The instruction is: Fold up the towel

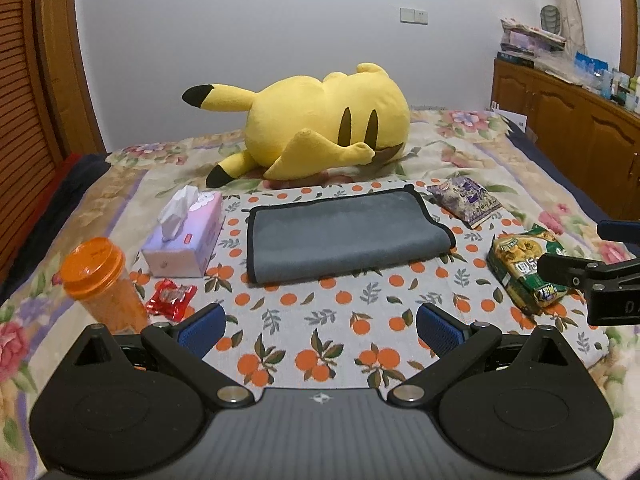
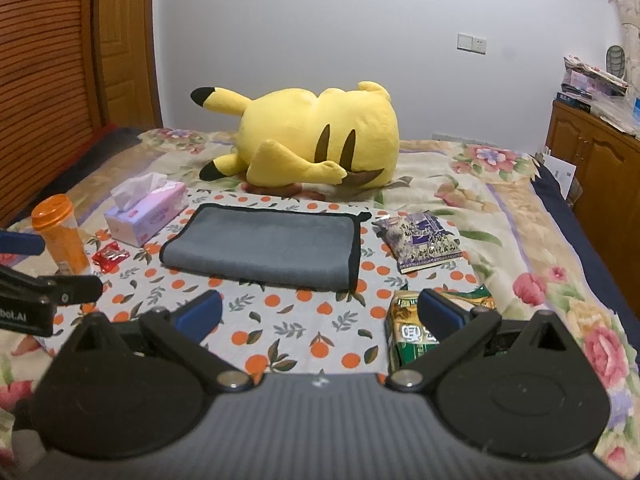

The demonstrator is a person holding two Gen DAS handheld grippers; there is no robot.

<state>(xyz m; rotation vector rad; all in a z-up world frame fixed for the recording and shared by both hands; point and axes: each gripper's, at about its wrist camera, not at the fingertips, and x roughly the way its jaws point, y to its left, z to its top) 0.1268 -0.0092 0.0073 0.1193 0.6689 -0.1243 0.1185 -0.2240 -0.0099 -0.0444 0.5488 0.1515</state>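
A grey towel (image 1: 344,232) with a black hem lies folded over on an orange-print cloth (image 1: 320,320) on the bed; it also shows in the right wrist view (image 2: 268,246). My left gripper (image 1: 320,328) is open and empty, held back from the towel's near edge. My right gripper (image 2: 320,316) is open and empty, also short of the towel, with its right finger over a green snack bag (image 2: 408,332). The right gripper's fingers (image 1: 568,272) show at the right edge of the left wrist view. The left gripper's fingers (image 2: 76,284) show at the left edge of the right wrist view.
A yellow plush toy (image 1: 320,124) lies behind the towel. A tissue box (image 1: 188,236), an orange-lidded bottle (image 1: 100,280) and a red packet (image 1: 170,298) stand to the left. A purple snack bag (image 1: 464,200) and the green bag (image 1: 528,268) lie to the right. A wooden cabinet (image 1: 568,128) stands beyond the bed's right edge.
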